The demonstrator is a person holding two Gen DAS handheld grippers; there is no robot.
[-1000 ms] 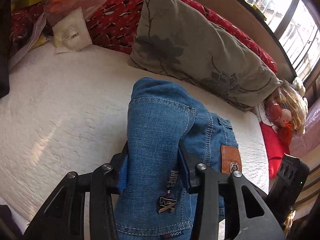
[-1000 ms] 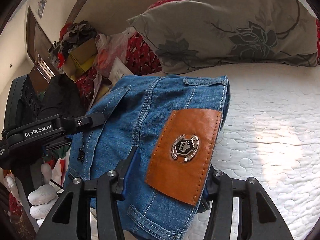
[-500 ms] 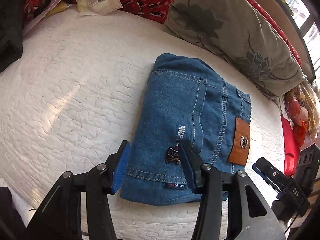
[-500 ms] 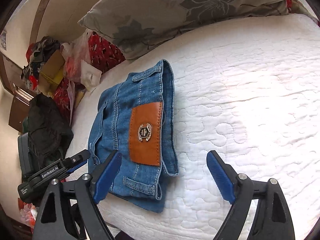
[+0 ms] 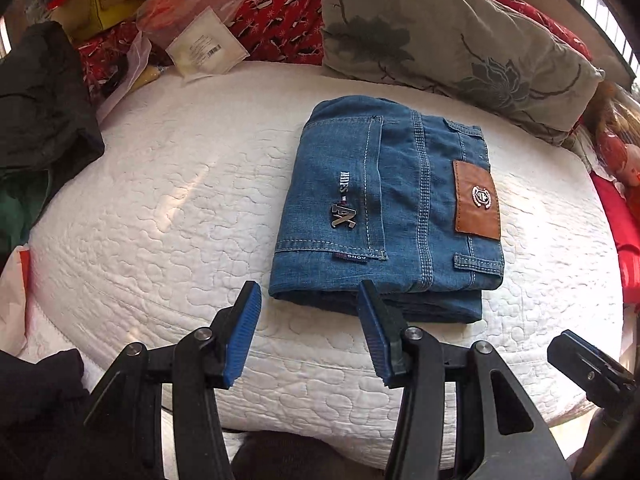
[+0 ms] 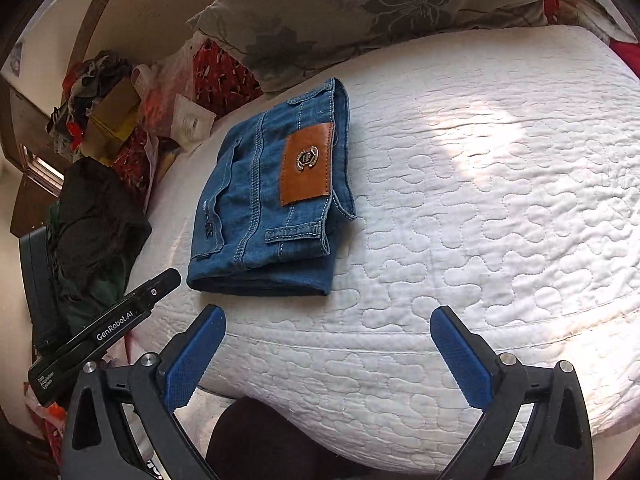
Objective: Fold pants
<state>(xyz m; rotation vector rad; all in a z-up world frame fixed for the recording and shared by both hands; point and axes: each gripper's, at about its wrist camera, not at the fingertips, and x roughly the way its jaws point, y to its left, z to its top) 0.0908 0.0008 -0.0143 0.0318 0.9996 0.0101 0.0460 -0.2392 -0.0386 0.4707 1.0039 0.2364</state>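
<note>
White quilted bedding [image 5: 168, 216] with a wavy stitched pattern covers a bed and fills most of both views, lit by a patch of sun. On it lie the pants [image 5: 386, 212], blue denim jeans folded into a compact, thick rectangle of several layers. Its upper face shows pale double stitching, a back pocket, belt loops, a tan leather patch [image 5: 477, 201] with a round metal emblem, and a small metal logo badge [image 5: 343, 216] beside embroidered lettering. The darker lower layers stick out slightly along the near edge. The bundle rests flat, its far end close to a grey pillow [image 5: 448, 36] with a dark flower print that leans on a red patterned cover [image 5: 280, 4]. At the far left corner sit plastic bags and a paper packet [image 5: 206, 48], with dark clothing [image 5: 40, 100] heaped at the bed's left edge. The left gripper [image 5: 308, 334] hangs just in front of the pants' near edge, its blue-padded jaws partly apart with nothing between them; the right finger overlaps the denim's edge in view, but whether it touches cannot be told. The right gripper [image 6: 326, 354] hovers above bare bedding to the right of the pants, its jaws having just been opening, now spread wide and empty.
</note>
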